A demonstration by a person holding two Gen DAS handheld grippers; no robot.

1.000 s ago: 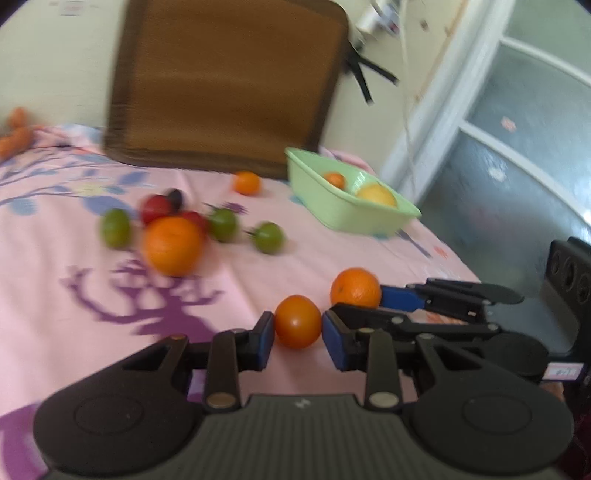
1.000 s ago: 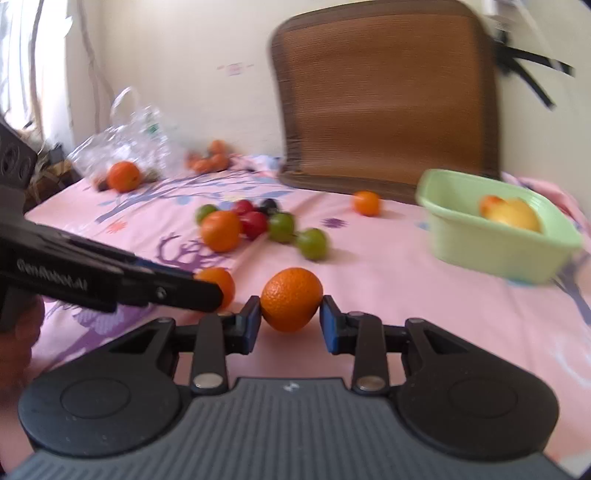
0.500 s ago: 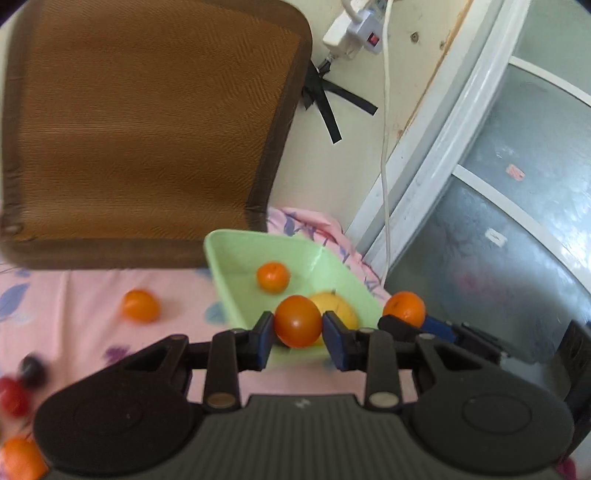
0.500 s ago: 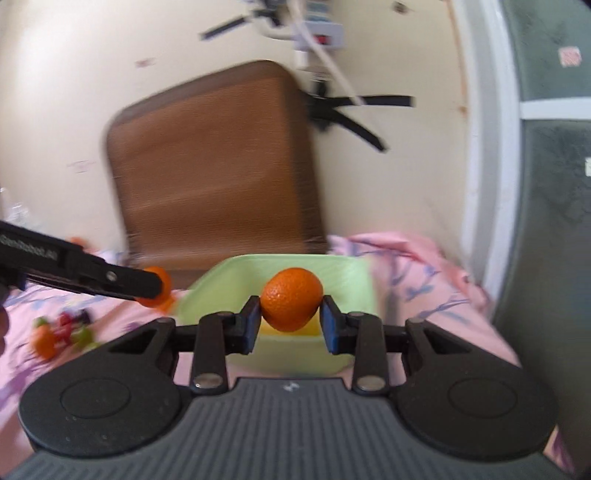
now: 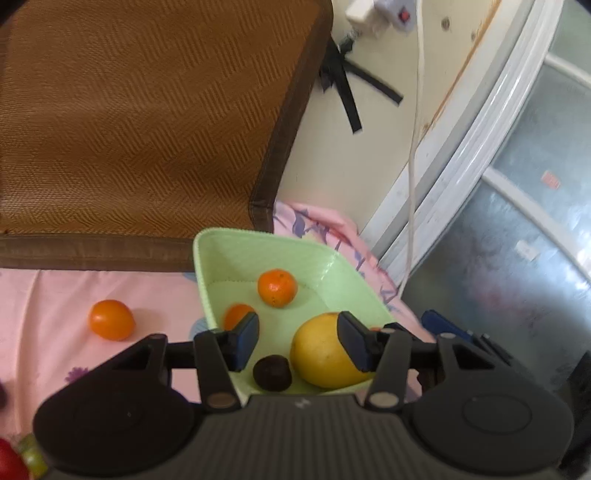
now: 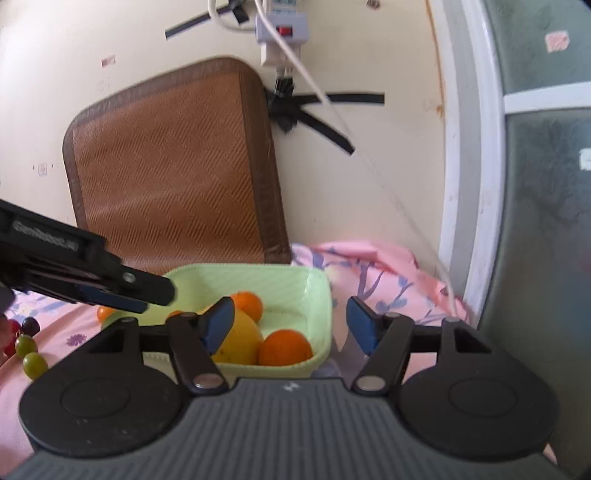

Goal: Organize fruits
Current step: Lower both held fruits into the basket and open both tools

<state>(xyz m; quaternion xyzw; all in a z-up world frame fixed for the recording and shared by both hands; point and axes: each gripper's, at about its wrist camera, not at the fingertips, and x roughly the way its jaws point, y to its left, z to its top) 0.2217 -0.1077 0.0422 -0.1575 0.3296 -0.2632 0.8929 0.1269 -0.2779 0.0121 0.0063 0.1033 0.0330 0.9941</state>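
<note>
**A:** What lies furthest left?

**B:** In the right wrist view, two green grapes [image 6: 31,356] and some dark red ones on the pink floral sheet [image 6: 373,273]. In the left wrist view, a lone small orange [image 5: 110,319] sits on the sheet, apart from the pale green basin [image 5: 236,254].

**A:** And the basin's contents?

**B:** From the left wrist view: a small orange [image 5: 238,315] partly behind the finger, another orange with dark specks [image 5: 277,288] further back, a dark round fruit [image 5: 272,373] at the near wall, and a large smooth yellow fruit [image 5: 325,358] just beside it. The right wrist view adds a bright, dimpled orange [image 6: 285,347] touching the yellow fruit at the basin's near right corner.

**A:** The grippers?

**B:** The left gripper [image 5: 299,341] hangs over the basin with fingers spread wide, nothing between them. The right gripper [image 6: 291,321] is likewise spread and empty, above the basin's right end.

**A:** Behind?

**B:** A brown woven mat [image 5: 140,110] leans on the wall; right of it black tape [image 6: 325,122], a power strip [image 6: 282,35] and a glass door [image 5: 517,240].
</note>
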